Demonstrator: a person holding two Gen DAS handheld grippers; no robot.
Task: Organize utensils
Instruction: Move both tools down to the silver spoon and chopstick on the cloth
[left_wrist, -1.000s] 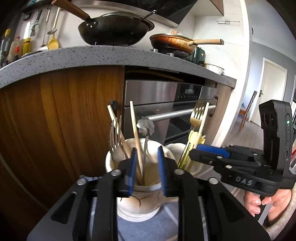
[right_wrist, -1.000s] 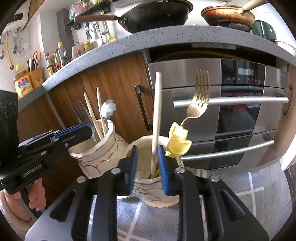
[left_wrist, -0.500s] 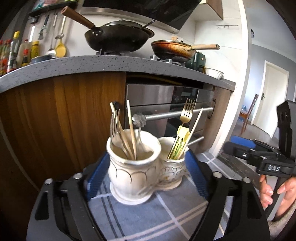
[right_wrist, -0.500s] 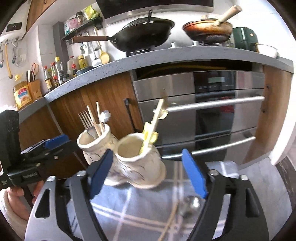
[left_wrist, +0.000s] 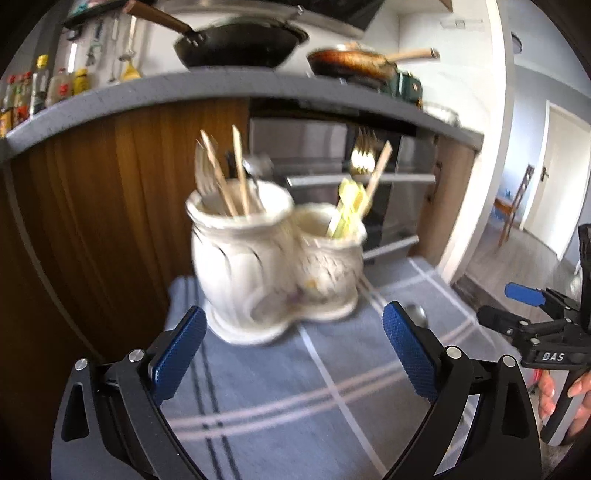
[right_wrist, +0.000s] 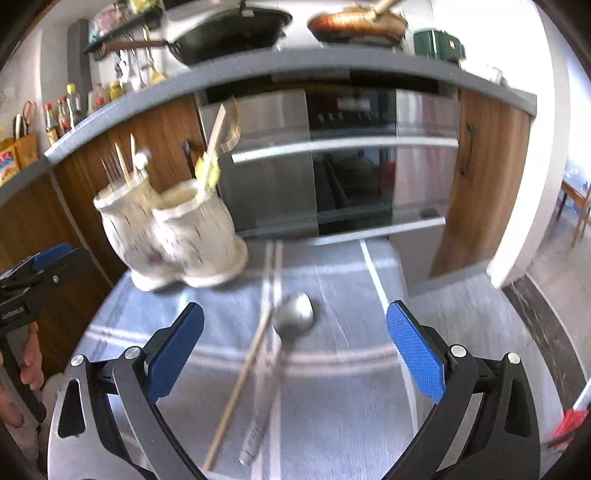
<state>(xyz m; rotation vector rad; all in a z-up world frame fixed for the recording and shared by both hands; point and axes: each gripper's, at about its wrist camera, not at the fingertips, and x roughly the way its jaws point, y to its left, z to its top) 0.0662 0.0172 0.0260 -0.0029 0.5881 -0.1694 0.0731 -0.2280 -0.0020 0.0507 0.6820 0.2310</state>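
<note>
A white ceramic double holder (left_wrist: 273, 266) stands on a blue-grey striped cloth (left_wrist: 295, 406). Its left cup holds forks and chopsticks (left_wrist: 225, 177); its right cup holds a gold fork, a chopstick and yellow-handled pieces (left_wrist: 351, 206). The holder also shows in the right wrist view (right_wrist: 173, 236). A metal spoon (right_wrist: 291, 321) and a wooden chopstick (right_wrist: 243, 380) lie on the cloth between the right gripper's fingers. My left gripper (left_wrist: 291, 354) is open and empty, short of the holder. My right gripper (right_wrist: 295, 350) is open and empty above the spoon.
Wooden cabinet fronts (left_wrist: 92, 221) and a steel oven (right_wrist: 332, 166) rise close behind the cloth. Pans sit on the counter (left_wrist: 240, 48) above. The right gripper shows at the right edge of the left wrist view (left_wrist: 535, 325).
Both grippers opened and pulled back from the holder. Utensils they held a second ago now stand in the cups. The spoon and chopstick on the cloth came into the right view.
</note>
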